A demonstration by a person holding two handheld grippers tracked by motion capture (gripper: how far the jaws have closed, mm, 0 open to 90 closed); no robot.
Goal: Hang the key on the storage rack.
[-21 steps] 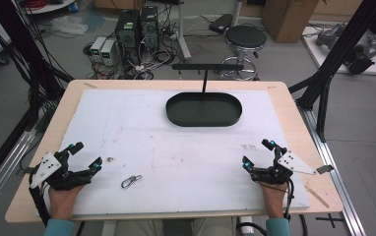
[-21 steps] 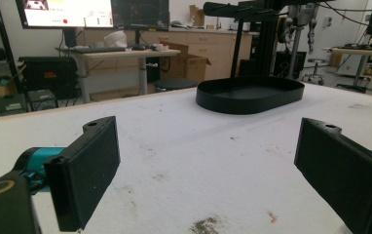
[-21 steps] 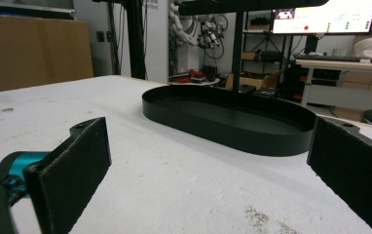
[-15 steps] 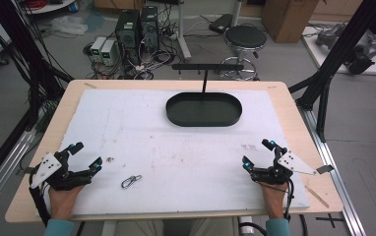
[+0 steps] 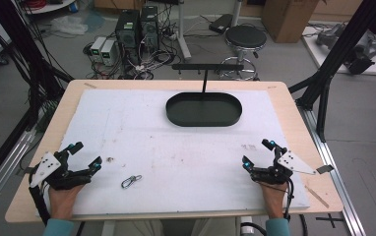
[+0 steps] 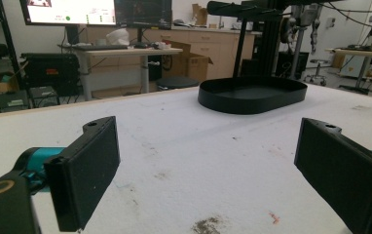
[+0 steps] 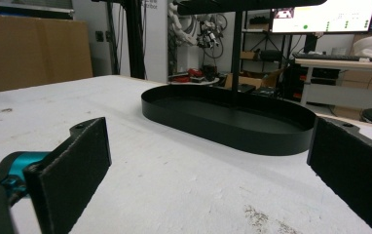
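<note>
Start of pickup: my left gripper (image 5: pixel 83 155) and right gripper (image 5: pixel 258 152) rest agape, empty (carabiner (image 5: pixel 131 181) untouched); next, I reach left for it.

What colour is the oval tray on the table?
Black; the oval tray shows best in the right gripper view.

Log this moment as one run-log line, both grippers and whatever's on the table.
left gripper: open, empty, resting | right gripper: open, empty, resting | carabiner: on white mat, near left gripper, untouched | black oval tray: far centre, empty
</note>
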